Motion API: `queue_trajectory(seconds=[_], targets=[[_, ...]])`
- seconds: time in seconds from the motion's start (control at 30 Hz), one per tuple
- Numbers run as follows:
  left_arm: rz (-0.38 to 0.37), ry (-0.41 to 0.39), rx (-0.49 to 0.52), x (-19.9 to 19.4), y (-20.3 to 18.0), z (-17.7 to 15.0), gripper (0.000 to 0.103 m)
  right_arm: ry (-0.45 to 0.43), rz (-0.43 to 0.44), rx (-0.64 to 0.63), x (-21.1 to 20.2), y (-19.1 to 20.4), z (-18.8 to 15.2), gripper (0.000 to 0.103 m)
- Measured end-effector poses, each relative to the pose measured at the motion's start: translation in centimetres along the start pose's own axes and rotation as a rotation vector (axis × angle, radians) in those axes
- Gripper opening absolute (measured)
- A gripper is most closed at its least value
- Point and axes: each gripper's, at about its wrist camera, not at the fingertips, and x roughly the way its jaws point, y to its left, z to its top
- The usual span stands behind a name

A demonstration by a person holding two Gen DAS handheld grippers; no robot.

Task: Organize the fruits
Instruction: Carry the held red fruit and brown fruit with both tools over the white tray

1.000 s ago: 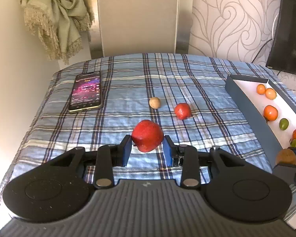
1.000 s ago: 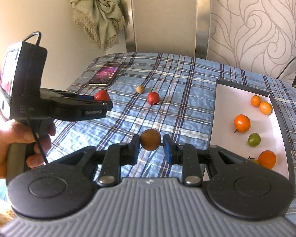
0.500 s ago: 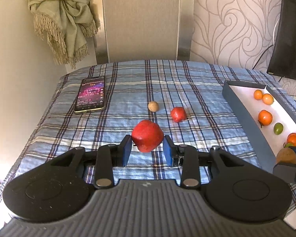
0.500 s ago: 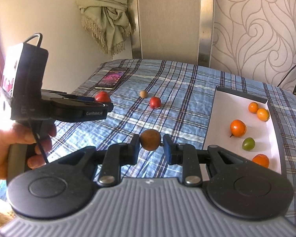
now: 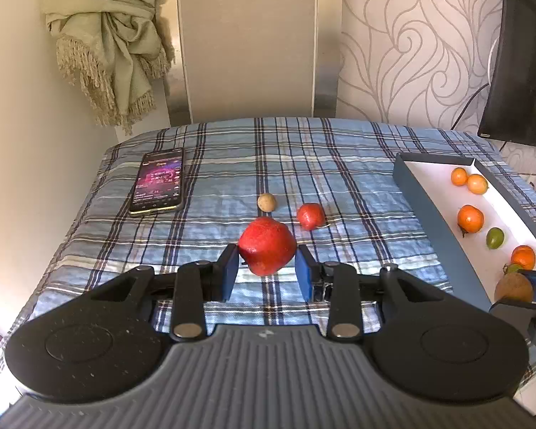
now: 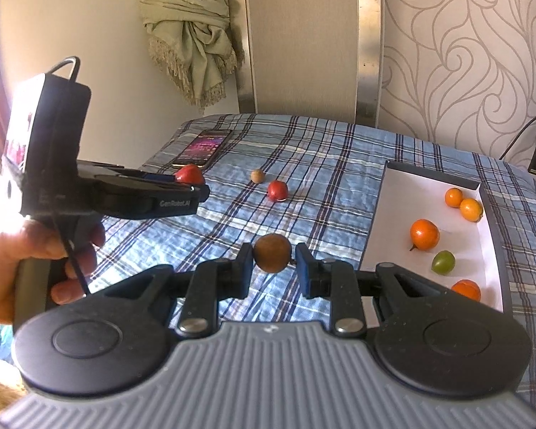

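Note:
My left gripper [image 5: 267,268] is shut on a big red fruit [image 5: 267,246] and holds it above the plaid cloth. My right gripper [image 6: 273,264] is shut on a brown round fruit [image 6: 272,257], held in the air left of the tray; it also shows in the left wrist view [image 5: 513,287]. A small red fruit [image 5: 311,216] and a small tan fruit [image 5: 266,202] lie on the cloth. A dark tray with a white floor [image 6: 393,207] at the right holds several orange fruits and a green one [image 6: 443,261].
A smartphone [image 5: 159,180] with a lit screen lies on the cloth at the far left. A dark monitor [image 5: 521,71] stands behind the tray. A fringed scarf [image 5: 107,39] hangs on the wall. The cloth's left edge drops off by the wall.
Both grippers have risen and drawn back with their fruits still held, so the table looks farther and lower. The fruits on the cloth have not moved.

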Motion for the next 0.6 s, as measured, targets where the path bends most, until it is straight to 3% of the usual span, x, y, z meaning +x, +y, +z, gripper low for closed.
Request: queue_trajectory(seconds=[0.6], targets=[[-0.049,-0.013,0.037,0.5,-2.1,1.1,0.04,-0.01,-0.035,0.02,-0.8,-0.8,-0.1,0.029]])
